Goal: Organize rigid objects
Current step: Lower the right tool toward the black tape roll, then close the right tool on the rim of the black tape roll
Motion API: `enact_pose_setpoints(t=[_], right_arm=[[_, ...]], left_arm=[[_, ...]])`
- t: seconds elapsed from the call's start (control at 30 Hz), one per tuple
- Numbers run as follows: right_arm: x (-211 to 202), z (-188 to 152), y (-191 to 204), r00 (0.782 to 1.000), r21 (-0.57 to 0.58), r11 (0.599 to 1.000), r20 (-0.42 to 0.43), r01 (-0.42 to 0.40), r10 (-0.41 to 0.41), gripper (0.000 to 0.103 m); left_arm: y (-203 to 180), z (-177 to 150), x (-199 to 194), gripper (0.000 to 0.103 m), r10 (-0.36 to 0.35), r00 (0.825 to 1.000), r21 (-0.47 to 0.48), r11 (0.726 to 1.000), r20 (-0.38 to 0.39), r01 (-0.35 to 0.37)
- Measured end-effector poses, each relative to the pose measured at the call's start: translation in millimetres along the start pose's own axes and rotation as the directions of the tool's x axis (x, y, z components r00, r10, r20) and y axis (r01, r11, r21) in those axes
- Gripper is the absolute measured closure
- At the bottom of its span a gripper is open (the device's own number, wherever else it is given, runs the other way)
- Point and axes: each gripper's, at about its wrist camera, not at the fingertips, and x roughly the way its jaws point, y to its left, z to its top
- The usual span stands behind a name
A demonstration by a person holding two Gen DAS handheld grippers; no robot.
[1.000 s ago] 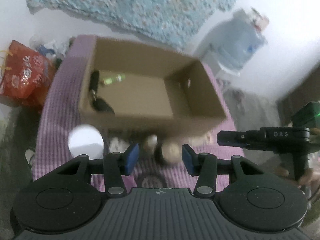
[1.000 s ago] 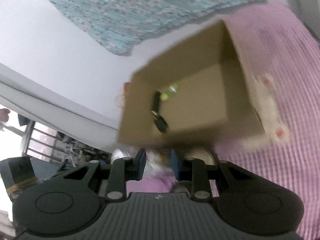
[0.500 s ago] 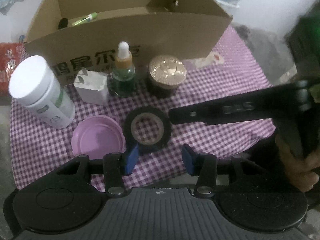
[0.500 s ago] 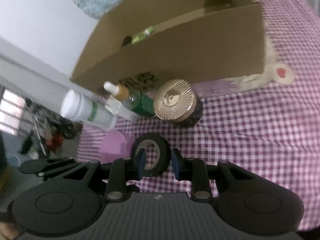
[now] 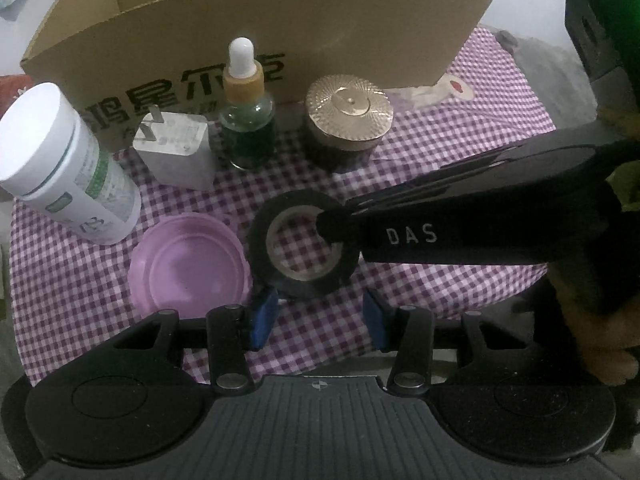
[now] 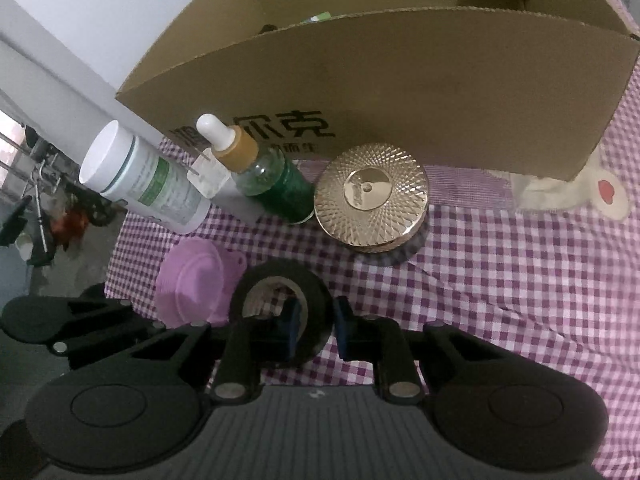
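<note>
One open brown corrugated-cardboard box (image 6: pixel 400 92) is set on the purple-and-white checked cloth (image 6: pixel 520 280). Before it five upright items are ranged: one white cylindrical plastic bottle (image 5: pixel 64 168), one white plug adapter (image 5: pixel 176 152), one green glass dropper bottle (image 5: pixel 248 120), one ribbed gold-lidded jar (image 6: pixel 370 194), one lilac plastic lid (image 5: pixel 188 264). One black tape roll (image 6: pixel 280 312) is clamped at its wall by the right gripper (image 6: pixel 316 330), angled steeply down. The left gripper (image 5: pixel 318 318) is held narrowly parted, empty.

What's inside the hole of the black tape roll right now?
Through the black tape roll, checked tablecloth shows. One finger of the right gripper sits inside the hole, the other outside, closed on the roll's wall. The cloth under that finger is hidden.
</note>
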Motion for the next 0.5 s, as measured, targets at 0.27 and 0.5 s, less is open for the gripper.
enact_pose_setpoints(t=[0.27, 0.5], right_arm=[[-13, -7, -16, 1.000, 0.039, 0.999, 0.003, 0.012, -0.012, 0.085], [-31, -24, -42, 1.000, 0.124, 0.992, 0.018, 0.019, -0.022, 0.086]], left_arm=[[-12, 2, 4, 0.057, -0.021, 1.000, 0.047, 0.999, 0.018, 0.020], [-26, 5, 9, 0.056, -0.040, 0.999, 0.097, 0.995, 0.023, 0.037]])
